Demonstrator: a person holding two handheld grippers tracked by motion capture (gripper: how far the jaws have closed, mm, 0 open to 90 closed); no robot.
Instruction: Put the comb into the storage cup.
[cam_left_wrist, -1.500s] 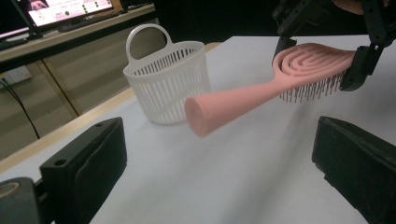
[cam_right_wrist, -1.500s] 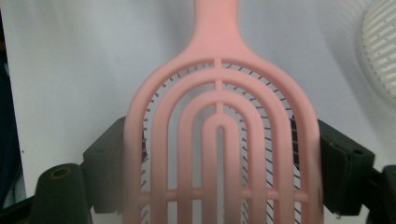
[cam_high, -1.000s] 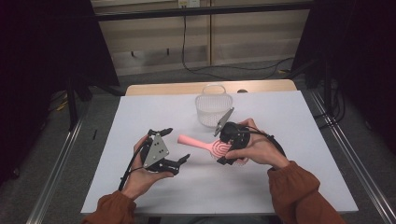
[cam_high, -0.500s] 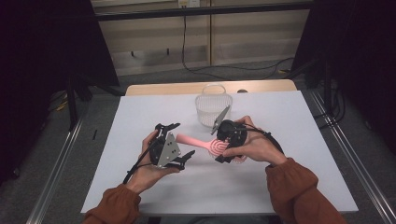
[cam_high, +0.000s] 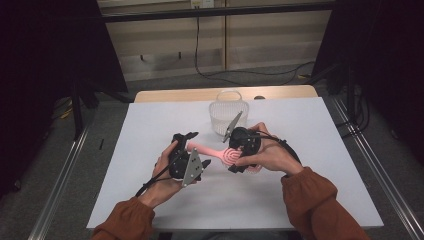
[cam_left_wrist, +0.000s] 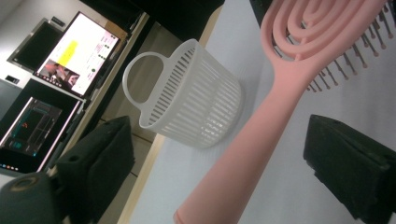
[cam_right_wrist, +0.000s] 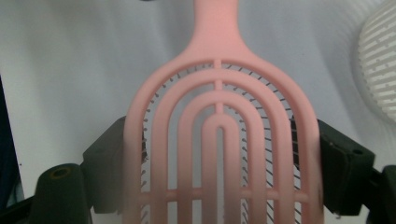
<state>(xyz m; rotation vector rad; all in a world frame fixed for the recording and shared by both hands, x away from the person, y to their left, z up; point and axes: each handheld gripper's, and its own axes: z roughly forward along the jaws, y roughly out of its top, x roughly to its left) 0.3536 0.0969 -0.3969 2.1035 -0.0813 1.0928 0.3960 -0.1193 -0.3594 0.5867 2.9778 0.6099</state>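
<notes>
A pink hairbrush (cam_high: 209, 149) hangs just over the white table (cam_high: 325, 130), its vented head (cam_right_wrist: 217, 140) toward the right hand. My right gripper (cam_high: 233, 156) is shut on that head, one pad against each edge in the right gripper view. My left gripper (cam_high: 197, 149) has come to the handle (cam_left_wrist: 233, 163). Its jaws stand on either side of the handle with a gap on both sides, and they have just been closing a little. Behind the brush stands a white slatted basket (cam_high: 228, 112) with a loop handle.
The basket (cam_left_wrist: 191, 98) stands upright near the table's far edge, close behind both grippers. Its rim (cam_right_wrist: 380, 70) lies at the right of the right gripper view. Lit monitors (cam_left_wrist: 79, 51) stand beyond the table. Metal rails run along both sides of the table.
My left hand has moved up and to the right, bringing its gripper from beside the brush to around the handle. The right hand and the brush have stayed put.
</notes>
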